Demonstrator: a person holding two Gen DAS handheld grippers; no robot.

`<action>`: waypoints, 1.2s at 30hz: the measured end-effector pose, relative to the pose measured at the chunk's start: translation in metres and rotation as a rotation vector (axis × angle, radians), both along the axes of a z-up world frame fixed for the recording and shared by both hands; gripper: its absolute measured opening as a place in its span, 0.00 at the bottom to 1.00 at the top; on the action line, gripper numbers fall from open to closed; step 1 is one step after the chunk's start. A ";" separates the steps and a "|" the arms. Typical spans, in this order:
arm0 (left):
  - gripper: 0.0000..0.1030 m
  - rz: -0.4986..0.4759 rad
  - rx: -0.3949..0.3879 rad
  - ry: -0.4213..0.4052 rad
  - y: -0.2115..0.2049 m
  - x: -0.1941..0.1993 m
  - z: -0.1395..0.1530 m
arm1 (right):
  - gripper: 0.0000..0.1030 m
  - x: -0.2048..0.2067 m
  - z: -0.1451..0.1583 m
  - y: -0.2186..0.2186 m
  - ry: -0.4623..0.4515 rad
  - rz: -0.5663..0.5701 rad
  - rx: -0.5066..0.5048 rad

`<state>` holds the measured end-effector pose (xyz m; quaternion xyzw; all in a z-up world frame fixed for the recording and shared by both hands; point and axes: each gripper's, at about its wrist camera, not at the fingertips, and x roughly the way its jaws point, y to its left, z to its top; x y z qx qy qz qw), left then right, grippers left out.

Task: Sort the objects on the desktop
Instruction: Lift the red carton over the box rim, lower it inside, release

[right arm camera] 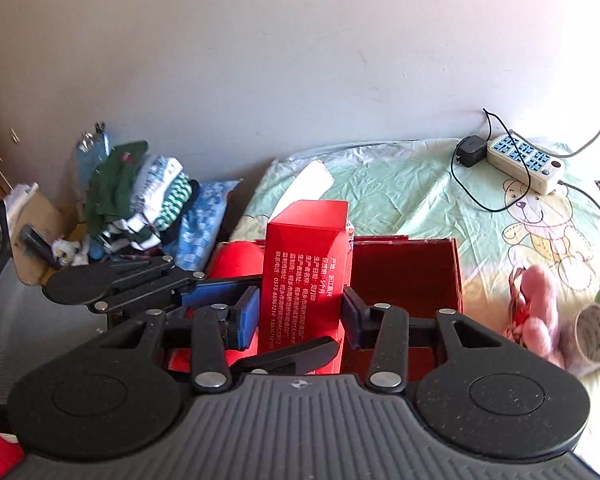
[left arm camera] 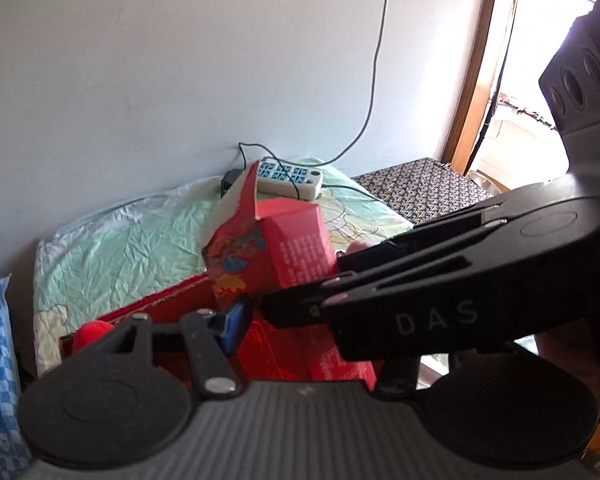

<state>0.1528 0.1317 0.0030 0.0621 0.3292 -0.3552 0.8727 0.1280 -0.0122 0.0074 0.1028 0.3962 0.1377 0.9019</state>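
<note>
Gripping: right gripper (right arm camera: 300, 316) clamps red carton (right arm camera: 306, 276), upright.
Left gripper (right arm camera: 228, 280): pads pressed on same carton, from the side.
Location: carton above open red box (right arm camera: 412, 276).
Nearby: pink plush (right arm camera: 540, 304), power strip (right arm camera: 524, 162).

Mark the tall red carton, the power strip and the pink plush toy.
tall red carton (right arm camera: 304, 272), right wrist view, printed front face.
power strip (right arm camera: 526, 160), right wrist view, socket top.
pink plush toy (right arm camera: 542, 284), right wrist view, body.

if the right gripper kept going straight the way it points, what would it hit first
The right gripper already has the tall red carton between its fingers, apparently gripped. Beyond it, probably the far wall of the red box; depth is unclear.
</note>
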 end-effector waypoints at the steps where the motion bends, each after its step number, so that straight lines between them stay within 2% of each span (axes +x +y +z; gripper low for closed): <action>1: 0.52 0.008 0.007 0.020 -0.003 0.007 -0.008 | 0.45 0.007 -0.005 -0.001 0.012 0.000 -0.006; 10: 0.52 0.058 0.012 0.248 -0.021 0.057 -0.078 | 0.45 0.054 -0.060 -0.009 0.201 0.024 -0.048; 14: 0.52 0.065 0.073 0.315 -0.032 0.070 -0.101 | 0.45 0.074 -0.084 -0.010 0.303 0.035 -0.078; 18: 0.54 0.102 0.127 0.383 -0.034 0.086 -0.122 | 0.45 0.093 -0.115 -0.012 0.429 0.043 -0.021; 21: 0.59 0.135 0.141 0.404 -0.024 0.097 -0.127 | 0.47 0.103 -0.129 -0.012 0.486 0.058 0.057; 27: 0.57 0.173 0.200 0.396 -0.003 0.101 -0.118 | 0.46 0.110 -0.126 0.015 0.506 0.104 0.102; 30: 0.60 0.186 0.220 0.384 0.009 0.100 -0.115 | 0.46 0.109 -0.126 0.027 0.503 0.111 0.114; 36: 0.61 0.189 0.226 0.354 0.013 0.100 -0.114 | 0.46 0.107 -0.132 0.023 0.500 0.076 0.177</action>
